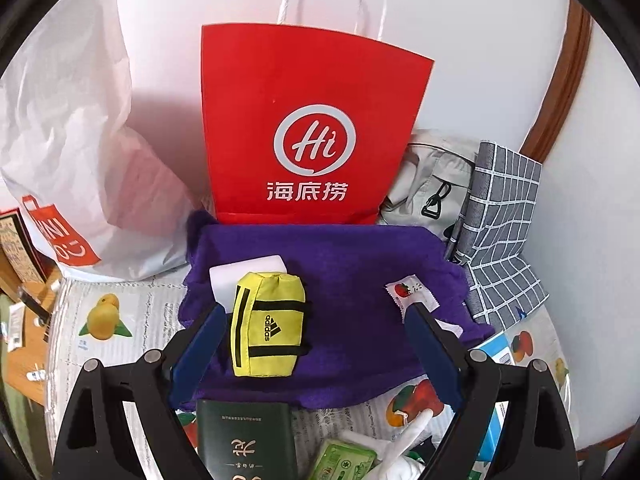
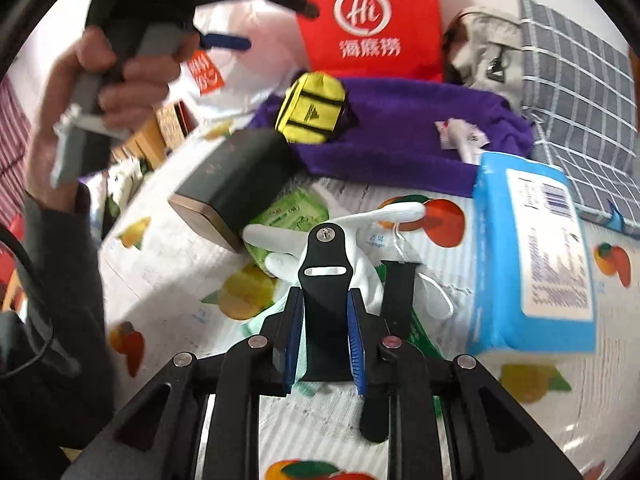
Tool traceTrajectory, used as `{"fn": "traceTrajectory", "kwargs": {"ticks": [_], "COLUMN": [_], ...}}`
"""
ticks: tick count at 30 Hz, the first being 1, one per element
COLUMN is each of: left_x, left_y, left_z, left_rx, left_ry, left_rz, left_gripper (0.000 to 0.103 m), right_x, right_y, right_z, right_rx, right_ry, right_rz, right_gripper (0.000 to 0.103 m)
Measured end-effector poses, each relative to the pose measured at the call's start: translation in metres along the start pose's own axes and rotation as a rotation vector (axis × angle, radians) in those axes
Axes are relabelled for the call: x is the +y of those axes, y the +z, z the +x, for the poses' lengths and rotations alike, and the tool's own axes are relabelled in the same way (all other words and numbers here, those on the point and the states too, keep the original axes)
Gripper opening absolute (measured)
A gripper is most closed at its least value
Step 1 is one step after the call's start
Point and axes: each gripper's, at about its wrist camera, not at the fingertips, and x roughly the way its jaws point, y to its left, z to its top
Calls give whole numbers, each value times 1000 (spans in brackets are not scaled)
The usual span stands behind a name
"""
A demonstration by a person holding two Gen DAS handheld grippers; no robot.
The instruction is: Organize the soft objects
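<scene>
Black strap (image 2: pixel 326 280) pinched tight by right gripper (image 2: pixel 325 344), at 6 o'clock on fruit cloth (image 2: pixel 160 280). Bendy, light, likely slippery; best held mid-band. Left gripper (image 1: pixel 316 320) held wide, empty, over yellow pouch (image 1: pixel 267 326).

Left wrist view: a towel (image 1: pixel 340 312) lies at the centre of the frame on the tablecloth (image 1: pixel 120 312). On its left part rests a small pouch (image 1: pixel 269 324), overlapping a flat card (image 1: pixel 256 276) behind it; a sachet (image 1: pixel 412 294) lies on its right part. Behind the towel stands a paper bag (image 1: pixel 304 120), with a plastic bag (image 1: pixel 80 152) to its left and a folded garment (image 1: pixel 432 176) and checked cloth (image 1: pixel 504 232) to its right. Below the towel (lower centre) sits a booklet-like box (image 1: pixel 248 436).

Right wrist view: a strap (image 2: pixel 326 292) sits between the gripper fingers at lower centre, in front of a glove (image 2: pixel 360 240). A tissue pack (image 2: pixel 532 256) lies at right.
</scene>
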Motion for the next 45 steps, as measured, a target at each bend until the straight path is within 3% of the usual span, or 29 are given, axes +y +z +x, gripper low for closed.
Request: {"fn": "traceTrajectory", "kwargs": {"ticks": [8, 16, 25, 29, 35, 42, 45], "left_x": [-26, -39, -56, -68, -85, -105, -103], "left_y": [-13, -73, -145, -173, -190, -195, -194], "left_z": [-18, -27, -18, -5, 15, 39, 42], "left_rx": [-21, 51, 141, 181, 228, 233, 227], "left_ry": [34, 56, -21, -16, -18, 97, 73], "left_rz": [62, 133, 113, 125, 149, 212, 177], "left_gripper": [90, 90, 90, 90, 90, 92, 88], "right_x": [-10, -30, -57, -68, -79, -82, -83], "right_y": [-16, -40, -74, -86, -96, -101, -104], "right_z": [-42, -57, -59, -61, -60, -54, -52], "right_rx": [-78, -92, -95, -90, -98, -87, -87], "right_ry": [-43, -137, -186, -223, -185, -160, -163], "right_rz": [50, 85, 155, 177, 199, 202, 201], "right_gripper": [21, 21, 21, 21, 21, 22, 22]}}
